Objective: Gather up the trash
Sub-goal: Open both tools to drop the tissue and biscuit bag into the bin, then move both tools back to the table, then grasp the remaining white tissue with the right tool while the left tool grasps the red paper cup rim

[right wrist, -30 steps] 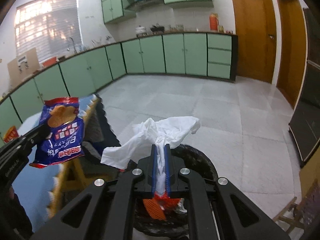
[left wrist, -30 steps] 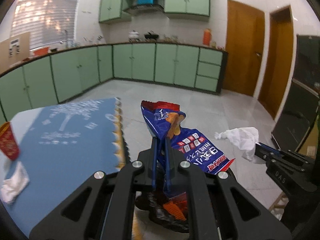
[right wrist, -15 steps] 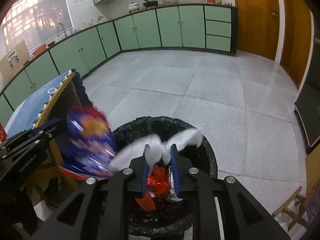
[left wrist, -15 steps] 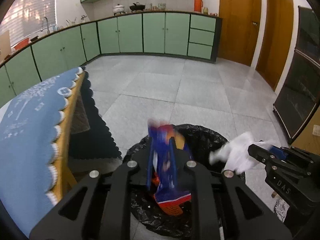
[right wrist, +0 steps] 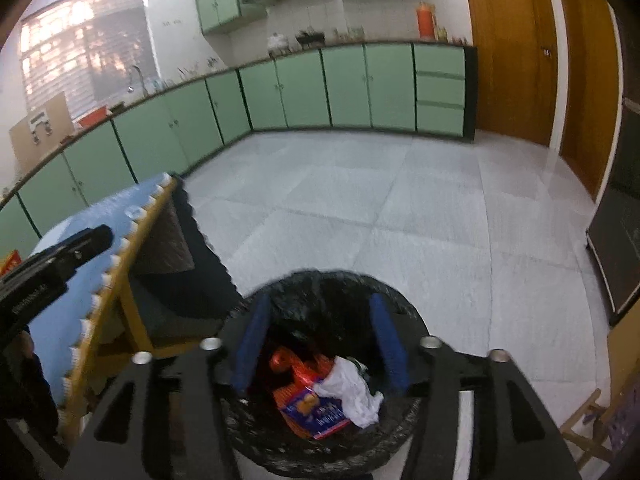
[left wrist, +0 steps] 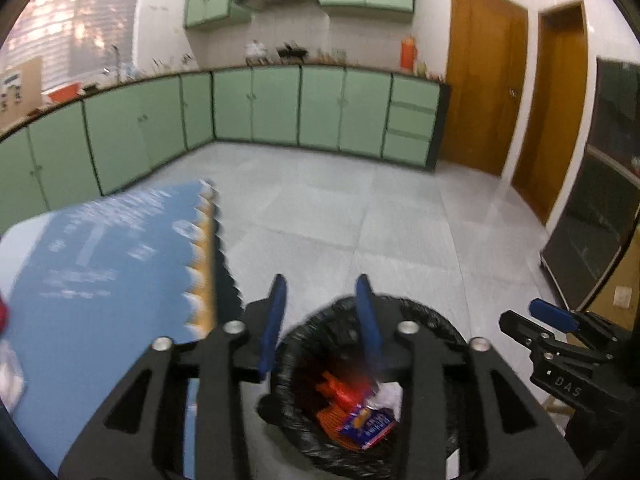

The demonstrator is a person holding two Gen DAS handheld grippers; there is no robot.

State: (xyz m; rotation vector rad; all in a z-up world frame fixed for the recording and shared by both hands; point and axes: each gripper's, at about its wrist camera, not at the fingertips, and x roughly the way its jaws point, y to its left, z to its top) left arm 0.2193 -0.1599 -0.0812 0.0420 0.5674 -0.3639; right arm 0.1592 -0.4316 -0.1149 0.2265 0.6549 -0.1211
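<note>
Both pairs of my fingers stand wide apart with nothing between them: my left gripper (left wrist: 322,320) and my right gripper (right wrist: 320,338) each hang over the mouth of the bin. Largest around me is the grey tiled floor (right wrist: 400,216), running far to the green cabinets (right wrist: 344,88) and the wooden doors (left wrist: 484,92) on the right. At my near left is the table with its blue scalloped cloth (left wrist: 100,280), its edge just beside the bin. Next comes the black-bagged trash bin (right wrist: 320,284), near and centred below both grippers. Inside it lies the trash. A blue snack wrapper (right wrist: 316,414) rests flat on orange and red packaging (right wrist: 300,376), and a crumpled white tissue (right wrist: 350,390) lies touching the wrapper's right side. From my left wrist view the same wrapper (left wrist: 368,426) shows low in the bin with the tissue (left wrist: 390,394) just behind it. My right gripper appears there too, at the right edge (left wrist: 538,324), a blue pad (left wrist: 554,314) showing on one finger.
</note>
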